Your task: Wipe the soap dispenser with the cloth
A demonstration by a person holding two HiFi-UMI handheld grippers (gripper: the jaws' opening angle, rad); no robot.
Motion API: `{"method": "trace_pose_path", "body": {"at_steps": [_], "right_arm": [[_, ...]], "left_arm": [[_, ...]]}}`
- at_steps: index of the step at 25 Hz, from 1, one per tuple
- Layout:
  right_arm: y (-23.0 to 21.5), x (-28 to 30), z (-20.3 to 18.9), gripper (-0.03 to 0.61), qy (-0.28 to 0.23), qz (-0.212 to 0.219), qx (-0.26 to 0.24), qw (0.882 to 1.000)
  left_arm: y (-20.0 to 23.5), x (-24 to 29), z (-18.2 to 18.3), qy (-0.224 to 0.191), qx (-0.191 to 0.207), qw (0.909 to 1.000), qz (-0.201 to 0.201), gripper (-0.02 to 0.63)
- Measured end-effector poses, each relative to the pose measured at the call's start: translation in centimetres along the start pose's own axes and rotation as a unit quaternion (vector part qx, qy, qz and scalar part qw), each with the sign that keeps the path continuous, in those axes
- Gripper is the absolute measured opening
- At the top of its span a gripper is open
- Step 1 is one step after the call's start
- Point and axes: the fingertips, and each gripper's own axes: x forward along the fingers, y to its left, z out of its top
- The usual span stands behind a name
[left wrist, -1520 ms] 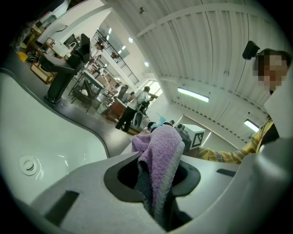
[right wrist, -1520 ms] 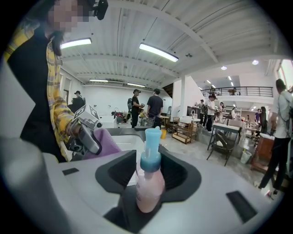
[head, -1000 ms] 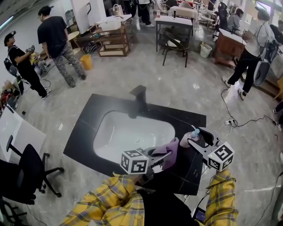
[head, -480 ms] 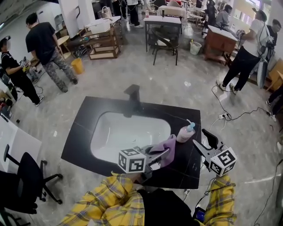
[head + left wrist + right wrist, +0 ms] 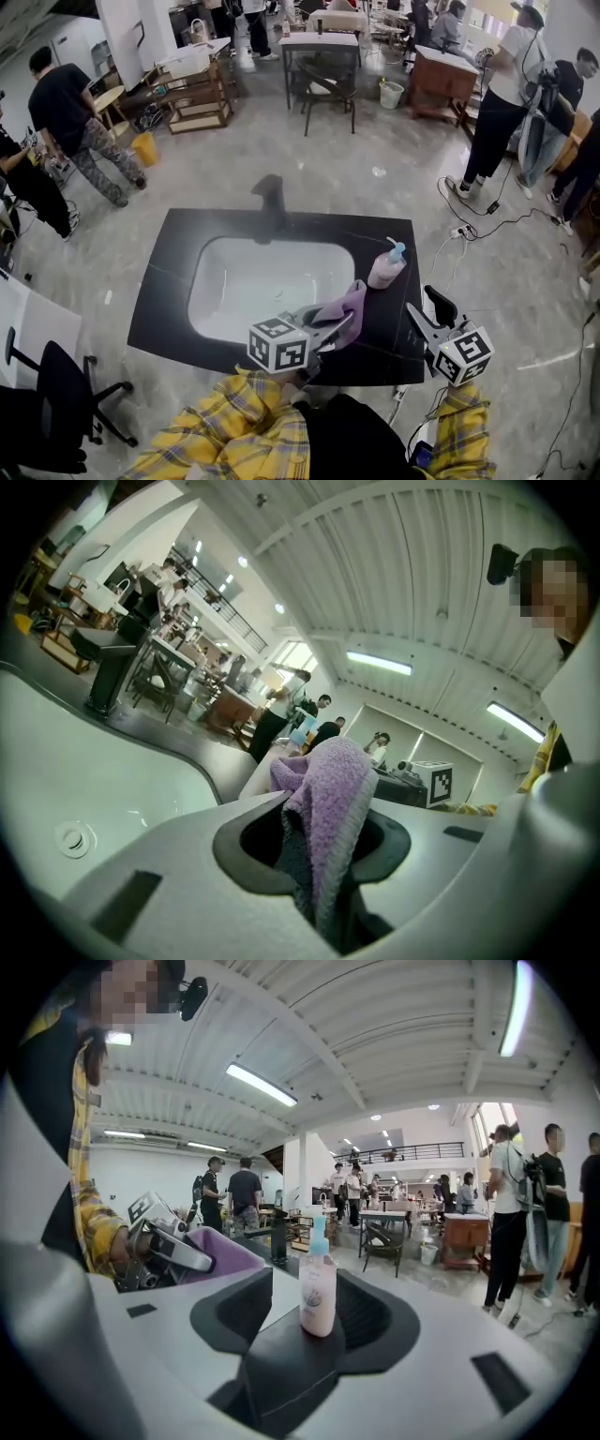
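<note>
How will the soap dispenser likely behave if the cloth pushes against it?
The soap dispenser is tall on a narrow base and stands free on the counter, so a push high up would probably tip it. Its smooth plastic would likely slide on the glossy top if pushed low.

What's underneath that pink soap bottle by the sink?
The soap bottle stands upright on the black countertop, right of the white basin. Its base hides the patch directly beneath.

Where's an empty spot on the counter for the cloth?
Free: the counter strip left of the basin, and the back strip right of the faucet. Crowded: front right, with soap dispenser, cloth, left gripper, right gripper.
</note>
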Motion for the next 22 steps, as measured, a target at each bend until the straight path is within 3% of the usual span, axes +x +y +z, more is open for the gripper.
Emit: {"method": "trace_pose_path", "body": {"at_steps": [12, 18, 22], "right_arm": [[3.0, -1.7, -3.8, 0.195, 0.001, -0.086, 0.098, 0.992], [4.2, -2.5, -5.2, 0.057, 0.016, -0.12, 0.127, 0.984], [4.6, -2.9, -6.0, 0.015, 0.03, -0.139, 0.142, 0.98]], "left_arm": [[-0.3, -2.2, -1.6, 0.006, 0.03, 0.9993, 0.022, 0.087], [-0.5, -2.9, -2.5, 0.004, 0.031, 0.9991, 0.028, 0.088], [-0.4, -3.2, -2.7, -0.003, 0.027, 0.999, 0.036, 0.087]]}}
